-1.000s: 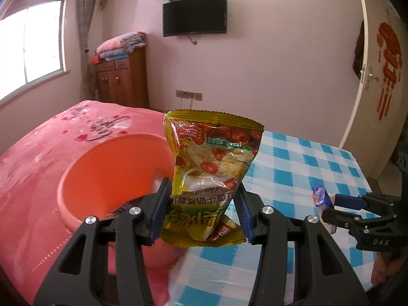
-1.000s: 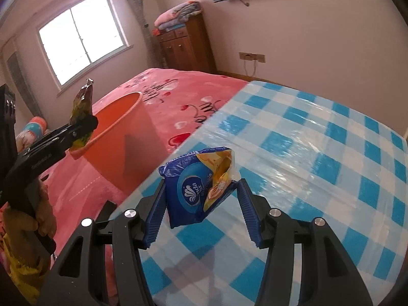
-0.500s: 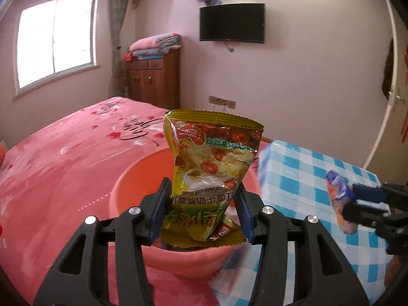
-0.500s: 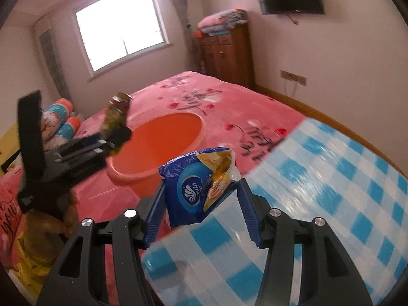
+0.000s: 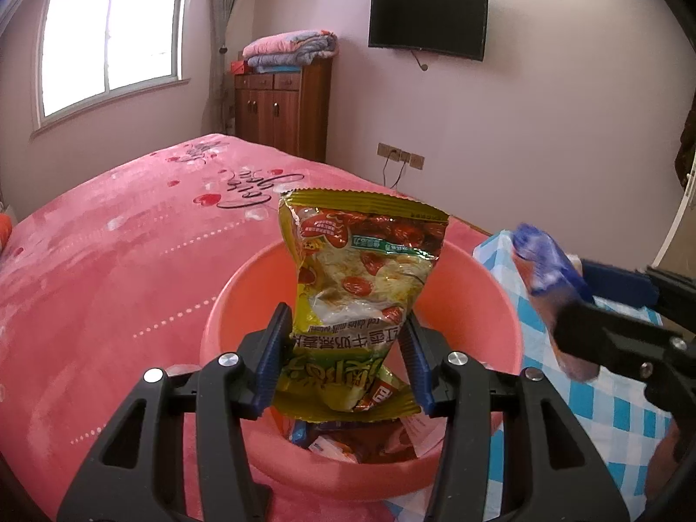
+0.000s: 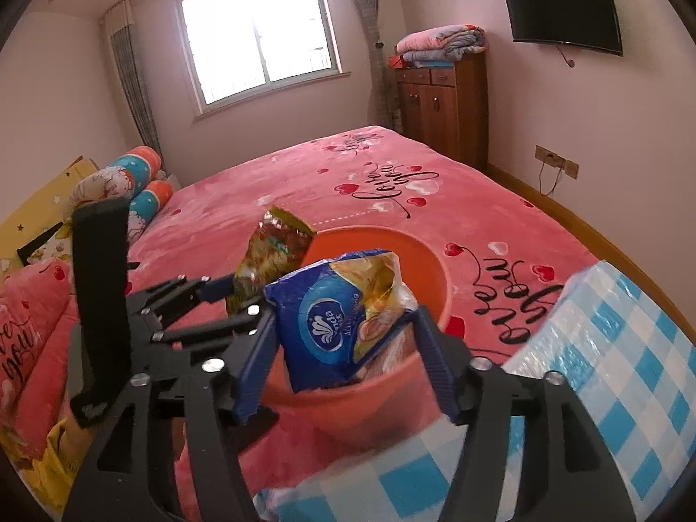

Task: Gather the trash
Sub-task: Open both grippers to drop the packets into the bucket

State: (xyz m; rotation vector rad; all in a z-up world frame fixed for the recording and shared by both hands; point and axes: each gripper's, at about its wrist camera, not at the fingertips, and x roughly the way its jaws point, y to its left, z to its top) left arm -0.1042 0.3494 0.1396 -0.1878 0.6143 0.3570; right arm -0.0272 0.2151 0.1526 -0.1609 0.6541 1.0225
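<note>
A yellow-green snack bag (image 5: 365,278) stands upright between the pads of my left gripper (image 5: 346,343), which is shut on its lower half; the jaws are opening. It hangs over the orange basin (image 5: 456,287), where other wrappers (image 5: 348,439) lie at the bottom. My right gripper (image 6: 346,317) has a blue packet (image 6: 330,326) between its pads, touching both, above the basin's near rim (image 6: 391,396); its jaws are opening too. In the right wrist view the left gripper (image 6: 235,300) holds the snack bag (image 6: 274,252) on the left. The left wrist view shows the right gripper (image 5: 565,296) and blurred packet (image 5: 539,261) at right.
The basin sits on a bed with a pink blanket (image 5: 130,261), next to a table with a blue checked cloth (image 6: 609,369). Pillows (image 6: 130,178) lie at the bed's head. A wooden cabinet (image 6: 443,108) stands by the far wall.
Both grippers swung from the checked table to above the basin, carrying their packets. The right gripper's jaws now stand a little wider around the blue packet.
</note>
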